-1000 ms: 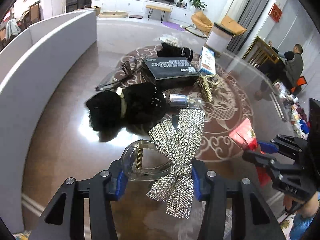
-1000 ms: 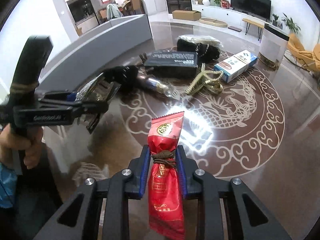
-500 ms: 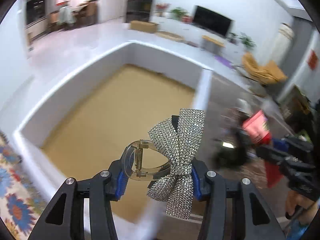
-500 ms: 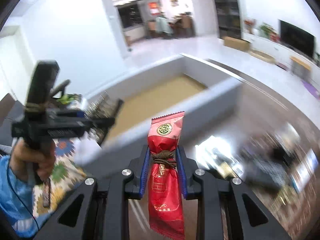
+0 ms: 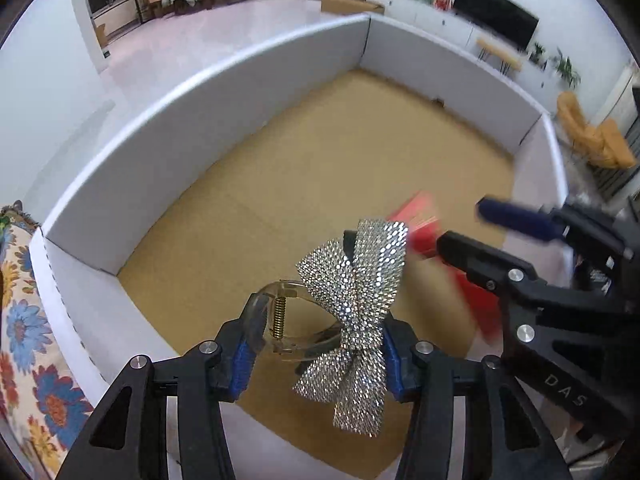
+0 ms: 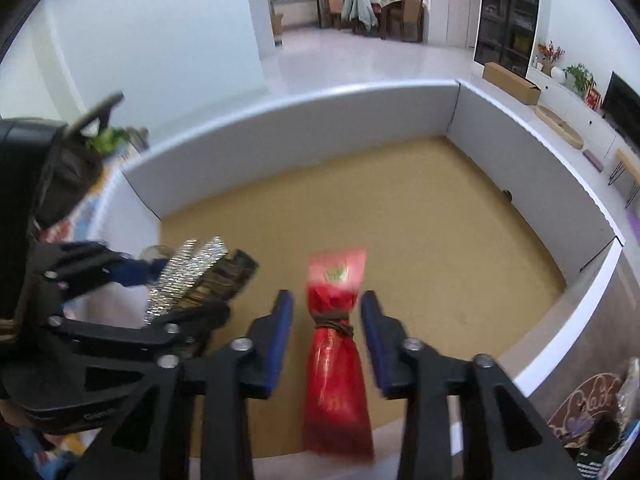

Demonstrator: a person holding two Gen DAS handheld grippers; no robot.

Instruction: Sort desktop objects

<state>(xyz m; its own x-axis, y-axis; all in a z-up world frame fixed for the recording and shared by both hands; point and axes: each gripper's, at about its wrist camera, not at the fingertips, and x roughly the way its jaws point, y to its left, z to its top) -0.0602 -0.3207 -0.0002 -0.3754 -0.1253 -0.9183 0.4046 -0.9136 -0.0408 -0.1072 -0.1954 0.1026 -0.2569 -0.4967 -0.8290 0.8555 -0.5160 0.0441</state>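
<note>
My left gripper [image 5: 316, 350] is shut on a rhinestone bow hair clip [image 5: 352, 304] with a clear claw, held over the white box [image 5: 180, 120] with its brown cardboard floor. My right gripper [image 6: 326, 320] stands open above the same box [image 6: 304, 120]. A red snack packet [image 6: 336, 360], tied at the middle with a brown band, hangs blurred between its parted fingers without touching them. The right gripper also shows at the right of the left wrist view [image 5: 520, 264], with the red packet [image 5: 420, 220] beside it. The bow clip shows at the left of the right wrist view [image 6: 188, 276].
The box has low white walls all round. A floral cloth [image 5: 20, 340] lies left of it. The dark patterned tabletop [image 6: 580, 412] with other items lies to the right. The two grippers are close side by side over the box.
Both grippers swung from the tabletop to above the box. The right gripper's fingers have opened and the red packet is loose between them. The left gripper still grips the bow clip.
</note>
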